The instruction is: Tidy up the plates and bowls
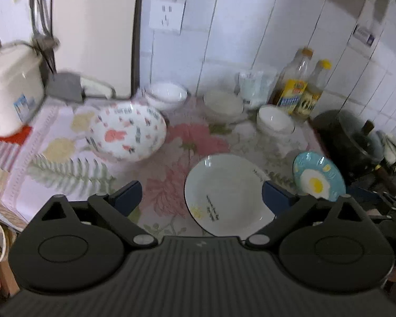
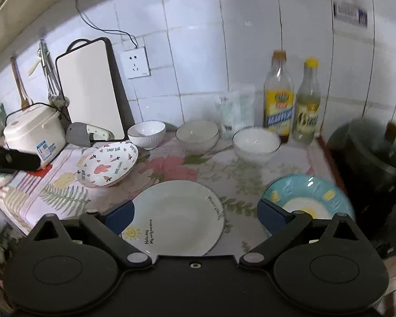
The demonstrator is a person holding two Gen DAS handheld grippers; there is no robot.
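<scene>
The white plate (image 2: 175, 215) with a small sun drawing lies flat on the floral cloth (image 2: 171, 166) at the near edge, between the rabbit-print plate (image 2: 108, 165) and the blue egg plate (image 2: 310, 198); 3 white bowls (image 2: 146, 133) stand apart along the wall, all seemingly empty. The left gripper (image 1: 202, 198) and right gripper (image 2: 195, 215) both hang released, jaws spread, holding nothing. Risk, as I judge it: a finger catching a shallow rim could skid a plate over the cloth toward the dark pot (image 2: 372, 158), or stacked bowls could knock the 2 bottles (image 2: 278, 97) just behind.
</scene>
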